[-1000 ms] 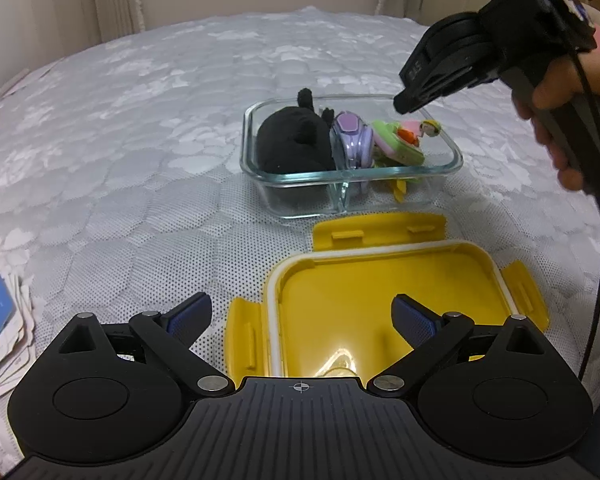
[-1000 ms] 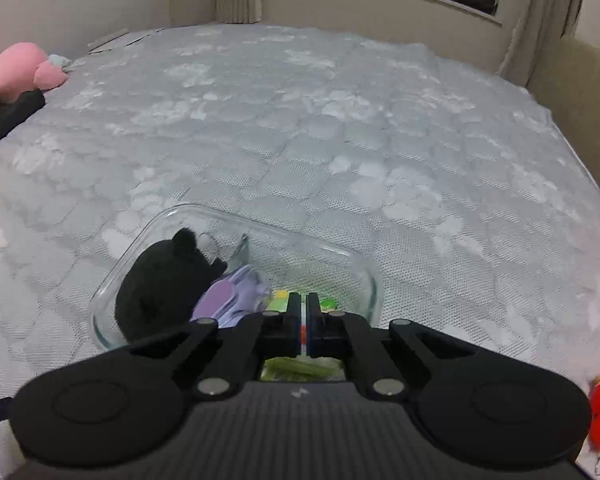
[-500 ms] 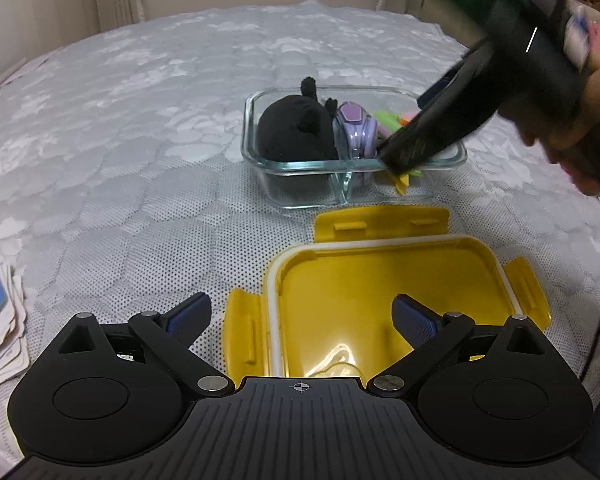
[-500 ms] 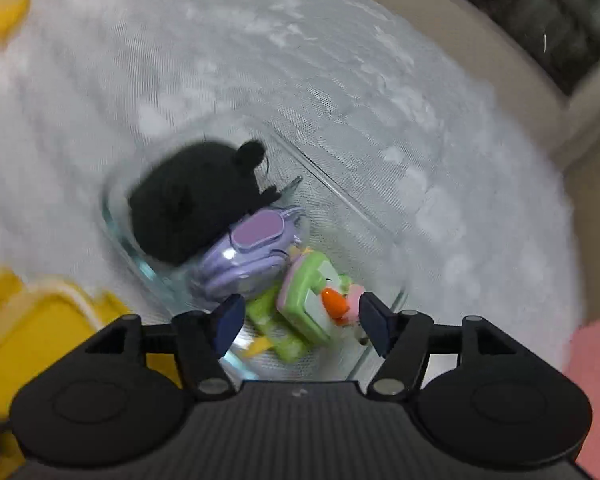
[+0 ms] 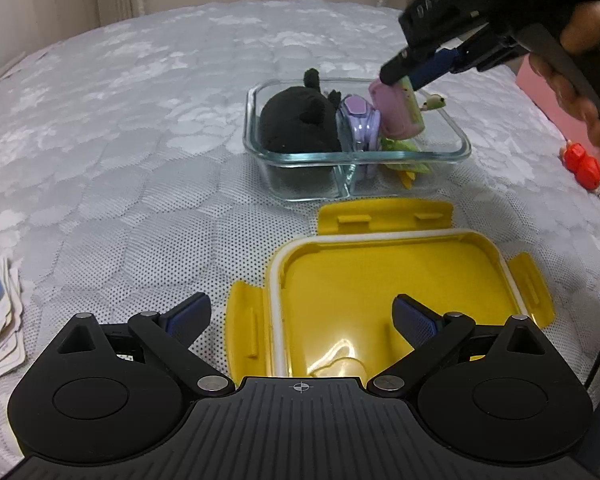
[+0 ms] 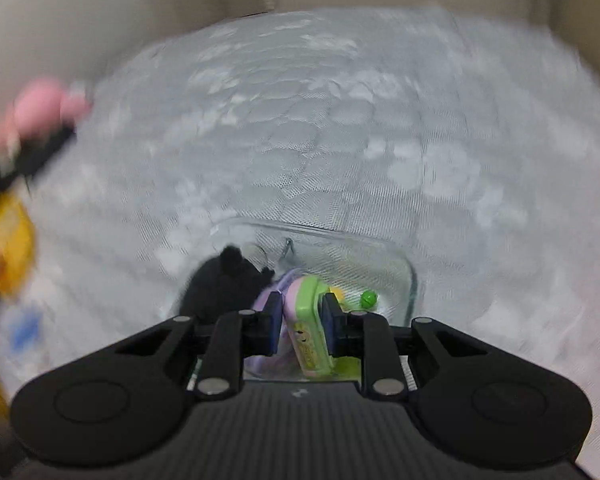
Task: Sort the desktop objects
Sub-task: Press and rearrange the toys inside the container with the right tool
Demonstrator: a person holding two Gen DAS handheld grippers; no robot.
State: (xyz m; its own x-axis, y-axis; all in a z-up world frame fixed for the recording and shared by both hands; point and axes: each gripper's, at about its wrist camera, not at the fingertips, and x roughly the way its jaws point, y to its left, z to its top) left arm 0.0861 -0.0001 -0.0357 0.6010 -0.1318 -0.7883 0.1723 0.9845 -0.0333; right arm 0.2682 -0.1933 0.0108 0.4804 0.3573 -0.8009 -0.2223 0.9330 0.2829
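Grey quilted bedding (image 5: 132,128) covers the bed that carries everything, with pale walls and a curtain behind. On it stands a glass box (image 5: 458,148) split by a divider into two compartments: a black plush (image 5: 298,122) fills the left one, and a lilac case (image 5: 360,120) leans at the divider on the right side, with green and yellow bits beneath it. The right tongs (image 6: 300,322) pinch a pink and green toy (image 6: 310,332) between their blue pads (image 6: 274,320), holding it tilted over the right compartment (whether it touches the glass or the lilac case cannot be told). A hand (image 5: 580,52) grips the handle of that tool. Nearer the left camera, a yellow lid (image 5: 384,288) lies upside down on the bedding, just beside the box. The left tongs (image 5: 302,316) hang spread wide above the lid, holding nothing. White cards (image 5: 0,332) lie at the left edge, and a small red charm (image 5: 582,164) sits at the right.
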